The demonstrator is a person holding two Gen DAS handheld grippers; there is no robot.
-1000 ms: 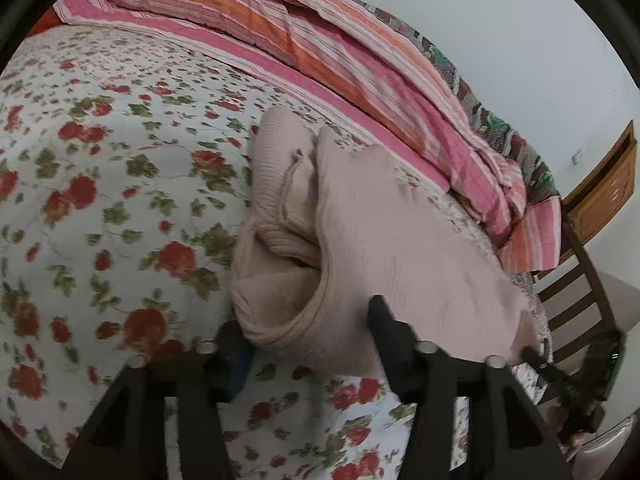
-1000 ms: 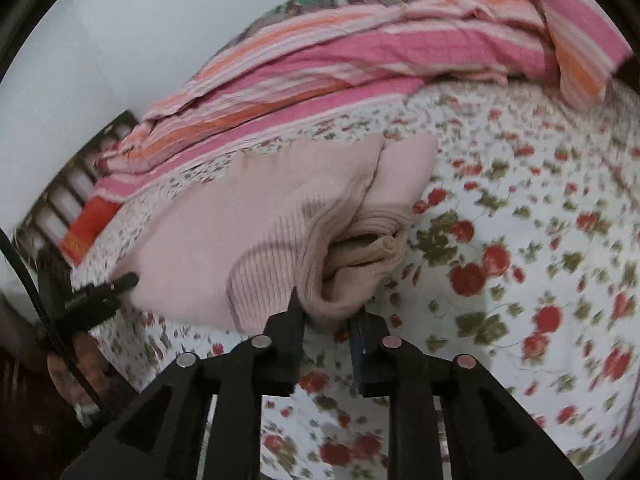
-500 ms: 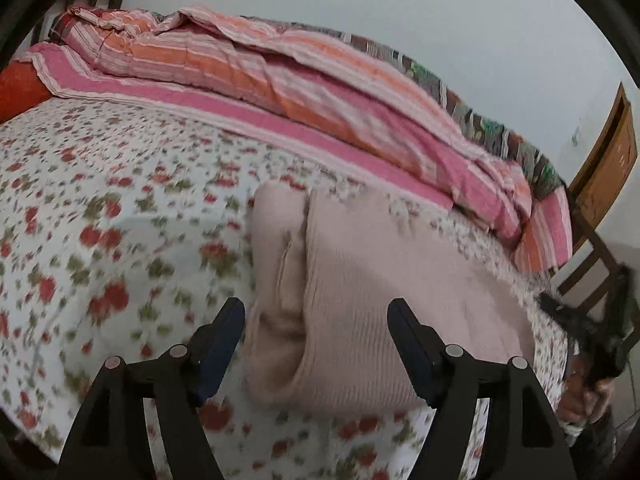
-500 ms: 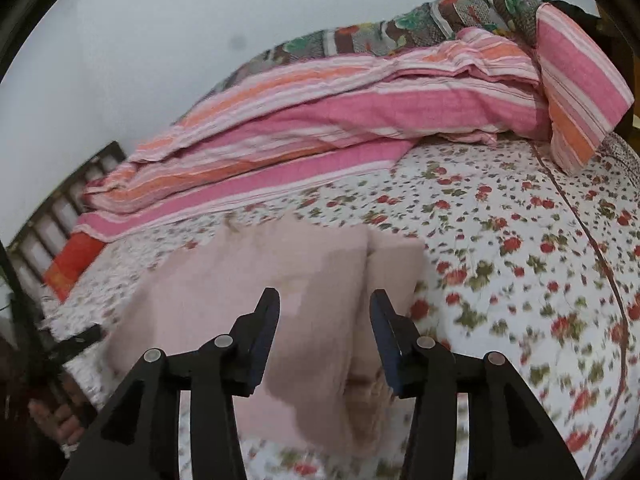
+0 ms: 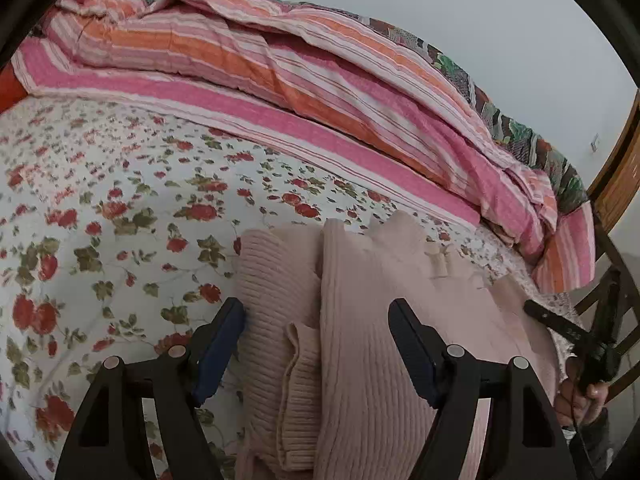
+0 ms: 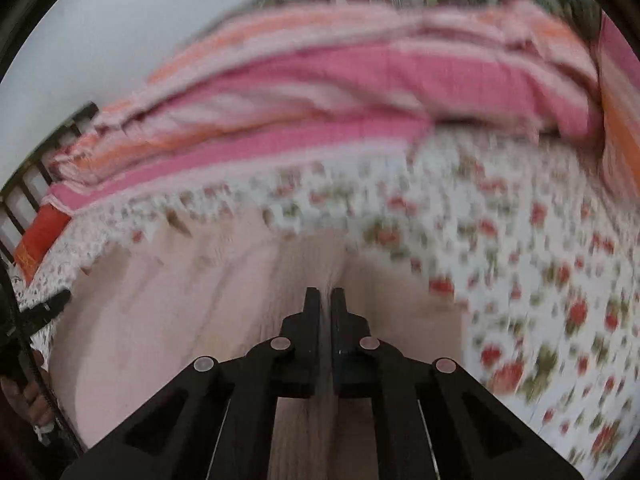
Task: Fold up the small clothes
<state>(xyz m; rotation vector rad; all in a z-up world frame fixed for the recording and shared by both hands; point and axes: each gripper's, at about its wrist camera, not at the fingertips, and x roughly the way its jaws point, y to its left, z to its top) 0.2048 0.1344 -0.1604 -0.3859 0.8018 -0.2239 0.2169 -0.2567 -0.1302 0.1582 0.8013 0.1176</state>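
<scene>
A pale pink ribbed knit sweater [image 5: 360, 280] lies folded on the floral bed sheet [image 5: 100, 220], with a sleeve cuff tucked along its left fold. My left gripper [image 5: 316, 306] hovers just over the near part of it, open, with the fingers standing apart from the cloth on both sides. In the blurred right wrist view the sweater [image 6: 180, 300] fills the lower left. My right gripper [image 6: 326, 292] is above it with the jaws shut together and no cloth visibly pinched. The right gripper [image 5: 560, 328] also shows at the sweater's right edge, in a hand [image 5: 576, 396].
A pink and orange striped quilt [image 5: 280, 60] is bunched along the far side of the bed against the wall. A wooden chair [image 5: 616, 280] stands past the bed's right end. Dark headboard rails [image 6: 24, 192] and an orange-red pillow [image 6: 40, 236] sit at the other end.
Both grippers let go of the sweater's folded edge and drew back toward me. The left one opened wide. The right one opened, then shut again while moving fast, blurring its view.
</scene>
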